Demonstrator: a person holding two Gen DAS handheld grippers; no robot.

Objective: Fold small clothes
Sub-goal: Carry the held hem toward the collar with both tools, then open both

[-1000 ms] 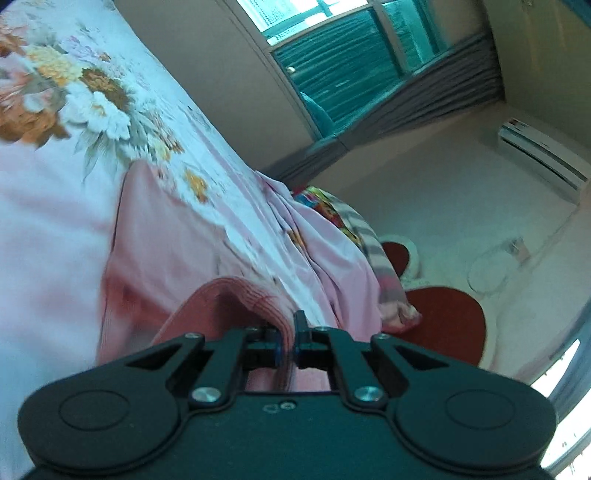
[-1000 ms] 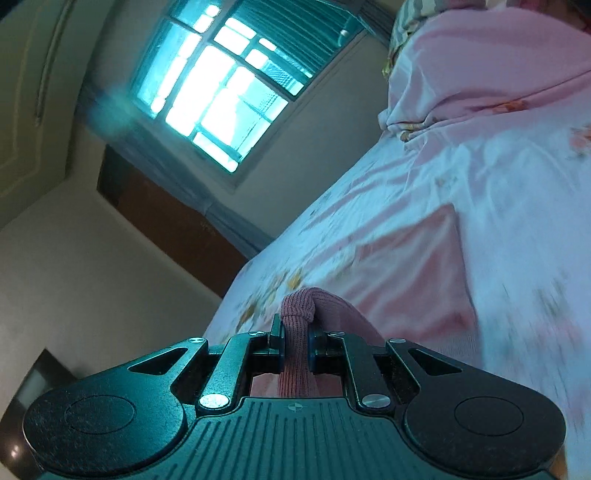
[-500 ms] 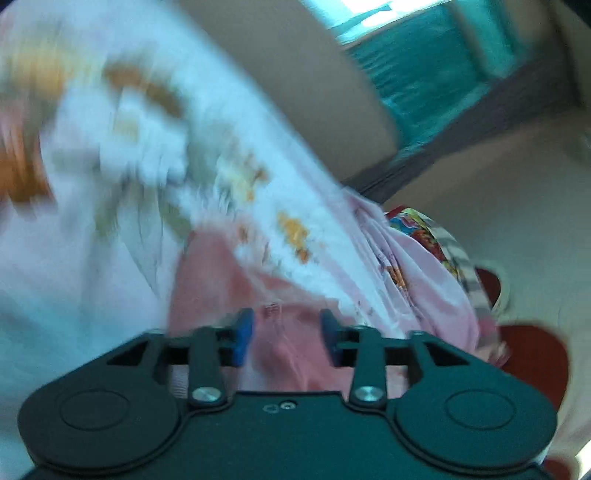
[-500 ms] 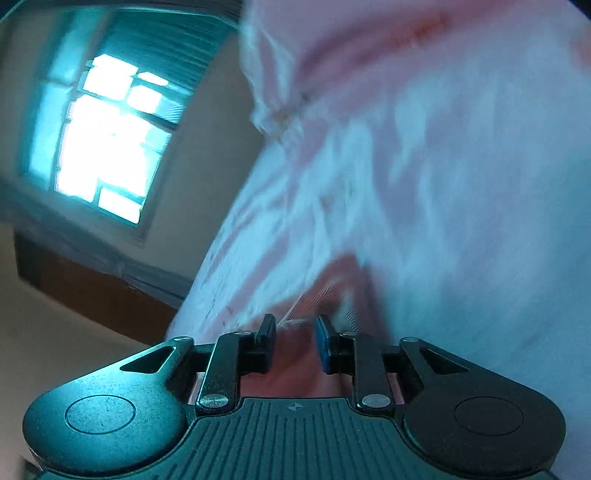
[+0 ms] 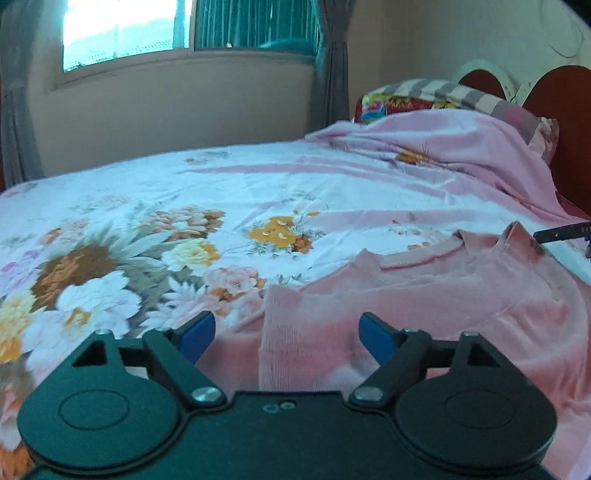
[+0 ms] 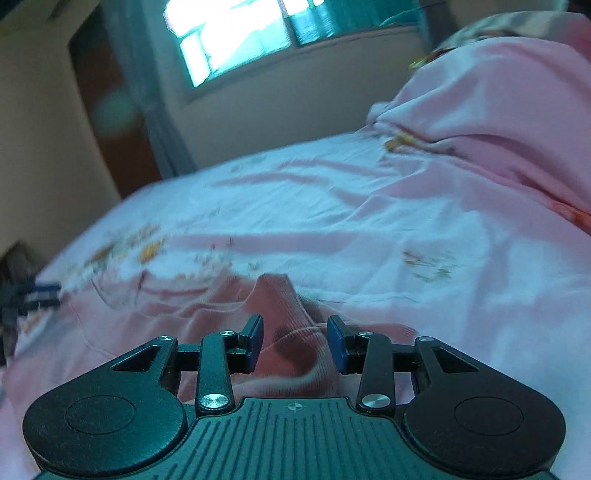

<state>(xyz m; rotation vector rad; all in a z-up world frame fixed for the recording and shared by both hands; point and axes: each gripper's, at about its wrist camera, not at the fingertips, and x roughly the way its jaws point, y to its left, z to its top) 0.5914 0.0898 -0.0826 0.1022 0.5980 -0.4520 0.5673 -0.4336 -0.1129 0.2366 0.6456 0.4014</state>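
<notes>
A small pink ribbed garment (image 5: 424, 295) lies on the floral bed sheet (image 5: 184, 192), folded over itself with its collar toward the far side. My left gripper (image 5: 286, 334) is open and empty just above the garment's near edge. My right gripper (image 6: 295, 338) is open, with a raised pink fold (image 6: 280, 299) lying between its blue pads, not pinched. The right gripper's tip shows at the right edge of the left wrist view (image 5: 565, 232). The left gripper shows at the left edge of the right wrist view (image 6: 26, 295).
A pink blanket (image 5: 461, 147) is heaped at the bed's right over striped pillows (image 5: 424, 96), against a red headboard (image 5: 554, 85). A window (image 5: 122, 33) and curtains are on the far wall. A brown door (image 6: 110, 122) stands left of the bed.
Both grippers were shut on the pink garment a second ago and have opened and let it go. The garment now lies on the sheet, and both views have levelled out.
</notes>
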